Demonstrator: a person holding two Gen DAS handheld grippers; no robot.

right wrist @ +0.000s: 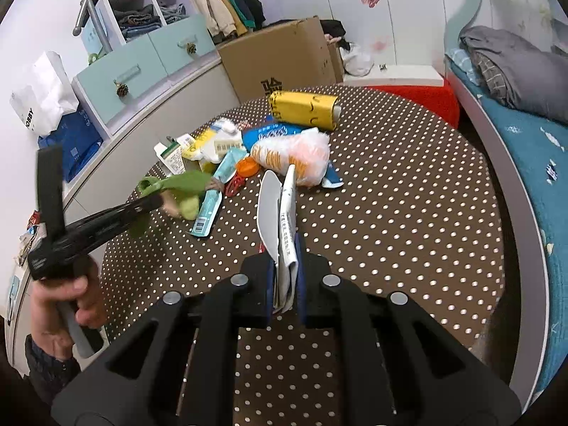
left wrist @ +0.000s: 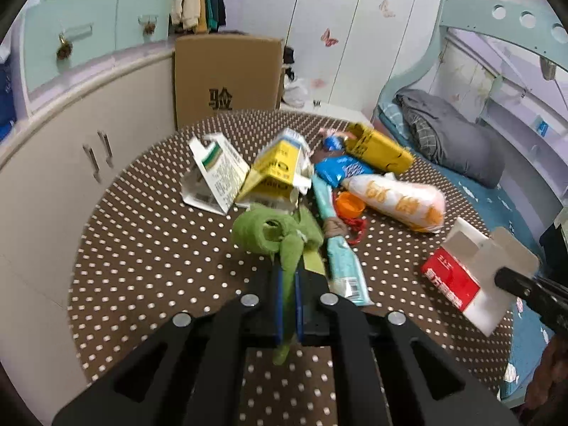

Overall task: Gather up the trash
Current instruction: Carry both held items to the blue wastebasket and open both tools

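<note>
A pile of trash lies on the round brown polka-dot table [left wrist: 149, 248]. My left gripper [left wrist: 288, 277] is shut on a green crumpled cloth [left wrist: 269, 234] and holds it above the table; it also shows in the right wrist view [right wrist: 177, 184]. My right gripper [right wrist: 285, 269] is shut on a flattened red and white carton [right wrist: 280, 213], which appears at the right of the left wrist view [left wrist: 461, 277]. In the pile are a yellow carton [left wrist: 277, 174], a white box [left wrist: 216, 177], a teal tube [left wrist: 337, 241], an orange-white bag [left wrist: 401, 198] and a yellow box [left wrist: 380, 149].
A cardboard box [left wrist: 227, 74] stands behind the table. White cabinets with teal drawers [left wrist: 88, 28] run along the left. A bed with a grey blanket [left wrist: 451, 138] is at the right. A red stool [right wrist: 419, 99] sits beyond the table's far edge.
</note>
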